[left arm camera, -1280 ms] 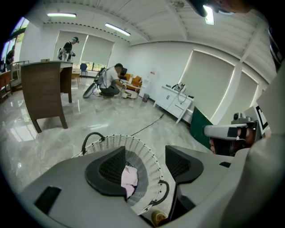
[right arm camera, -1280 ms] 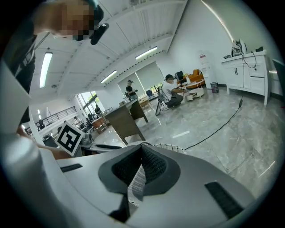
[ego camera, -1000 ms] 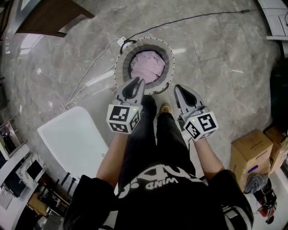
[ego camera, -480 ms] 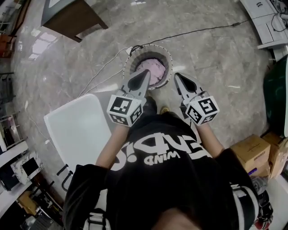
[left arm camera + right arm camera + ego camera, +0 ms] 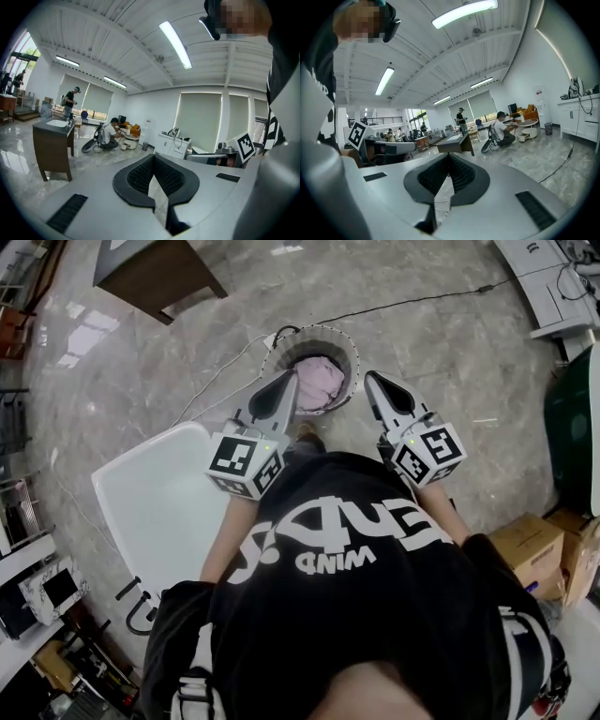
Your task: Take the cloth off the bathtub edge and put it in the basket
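**Over the basket: cloth is in, both grippers empty**

Nearest the head camera, the person's black printed shirt [image 5: 375, 615] fills the low part of the frame. The white bathtub [image 5: 159, 507] sits near left on the marble floor [image 5: 450, 352], and no cloth shows on its visible edge; a cardboard box [image 5: 525, 542] sits near right.

Just beyond the shirt, the left gripper [image 5: 287, 382] and right gripper [image 5: 373, 381] are held side by side, apart from each other, pointing away at about level; their tips flank the basket from above and do not reach into it. Left gripper view: pads meet at the tips, nothing between them, only floor showing through the slot lower down. Right gripper view: the same, tips together and empty.

Beyond the tips, the basket [image 5: 319, 331] stands on the floor; the pink cloth [image 5: 321, 382] lies bunched inside, below the rim, and neither gripper touches it.

Judgement: the drop is done; closed jaws held high suit clearing the basket, not another pick, so the task looks complete.

Farther off, a black cable [image 5: 412, 301] runs toward far right; a wooden cabinet [image 5: 155, 273] stands far left.
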{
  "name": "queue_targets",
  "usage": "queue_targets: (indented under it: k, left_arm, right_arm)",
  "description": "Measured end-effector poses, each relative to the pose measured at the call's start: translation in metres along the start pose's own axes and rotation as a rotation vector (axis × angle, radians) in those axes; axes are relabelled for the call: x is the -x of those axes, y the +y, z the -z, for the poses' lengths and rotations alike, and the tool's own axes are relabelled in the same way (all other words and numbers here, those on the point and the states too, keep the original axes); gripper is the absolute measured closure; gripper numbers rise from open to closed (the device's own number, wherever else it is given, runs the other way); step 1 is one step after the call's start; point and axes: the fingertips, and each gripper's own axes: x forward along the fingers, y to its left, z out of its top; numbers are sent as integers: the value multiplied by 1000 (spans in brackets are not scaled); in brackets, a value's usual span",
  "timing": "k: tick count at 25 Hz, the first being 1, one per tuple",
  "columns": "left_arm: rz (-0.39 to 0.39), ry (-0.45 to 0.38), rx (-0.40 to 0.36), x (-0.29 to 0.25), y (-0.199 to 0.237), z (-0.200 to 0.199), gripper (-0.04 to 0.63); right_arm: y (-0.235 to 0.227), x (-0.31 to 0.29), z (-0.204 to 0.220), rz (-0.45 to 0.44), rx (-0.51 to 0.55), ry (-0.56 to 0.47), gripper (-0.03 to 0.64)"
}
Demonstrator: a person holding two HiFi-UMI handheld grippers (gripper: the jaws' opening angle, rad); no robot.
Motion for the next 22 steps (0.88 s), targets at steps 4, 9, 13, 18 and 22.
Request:
queue_targets:
  k: [4, 9, 13, 18, 22]
  left_arm:
    - [7, -8, -11, 4, -3, -1, 580]
    - [7, -13, 3, 1, -4, -2, 580]
    - [4, -11, 18, -1, -4, -2, 581]
    - [-15, 4, 36, -2, 2, 5, 580]
    - [-16, 12, 39, -3, 3, 7, 581]
  right_arm:
    - [5, -1, -3, -8, 7, -7, 603]
    - [4, 0, -9, -10, 31, -10, 603]
    - [1, 2, -10, -4, 39, -3, 603]
    - [-3, 5, -7, 2, 45, 8, 603]
    - [-6, 7, -5, 5, 44, 18, 603]
